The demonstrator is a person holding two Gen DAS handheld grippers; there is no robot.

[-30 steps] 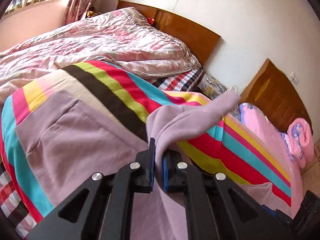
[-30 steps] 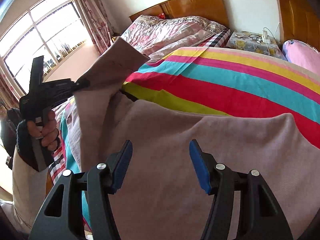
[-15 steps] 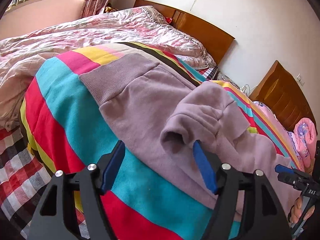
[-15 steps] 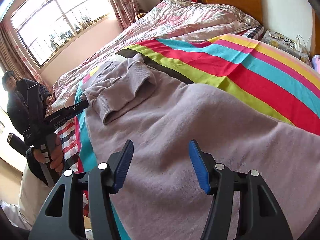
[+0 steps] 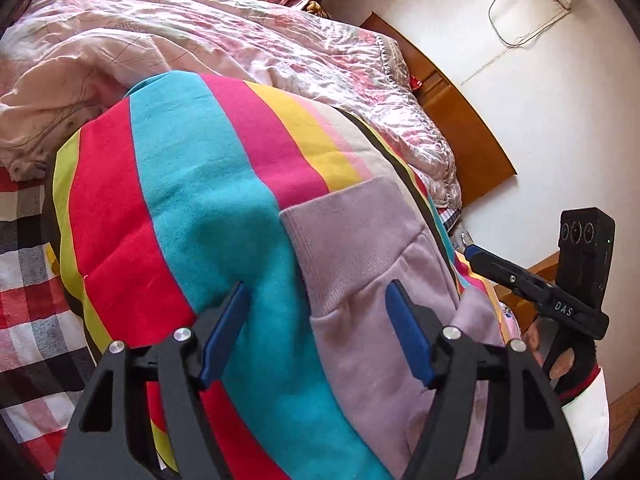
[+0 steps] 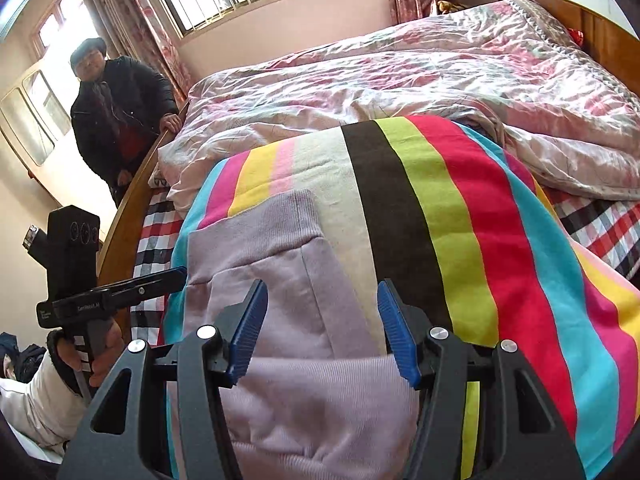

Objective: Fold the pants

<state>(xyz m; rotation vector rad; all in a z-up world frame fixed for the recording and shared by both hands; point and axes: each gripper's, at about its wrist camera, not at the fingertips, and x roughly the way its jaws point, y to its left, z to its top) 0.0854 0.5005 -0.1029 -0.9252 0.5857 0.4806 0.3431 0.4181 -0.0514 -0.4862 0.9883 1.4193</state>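
lilac pants (image 5: 360, 280) lying folded on the striped blanket (image 5: 192, 208), left tool (image 5: 316, 332) wide open hovering over the waistband edge, right tool (image 6: 322, 328) open too, pants right under it

My left gripper (image 5: 316, 330) is matte black with blue ribbed finger pads (image 5: 408, 338) and silver screws. My right gripper (image 6: 322, 330) matches it; white sleeves cover my wrists.

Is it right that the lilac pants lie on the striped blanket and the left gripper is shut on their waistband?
Not quite. In the left wrist view the left gripper is open, holding nothing. The lilac pants do lie on the striped blanket.
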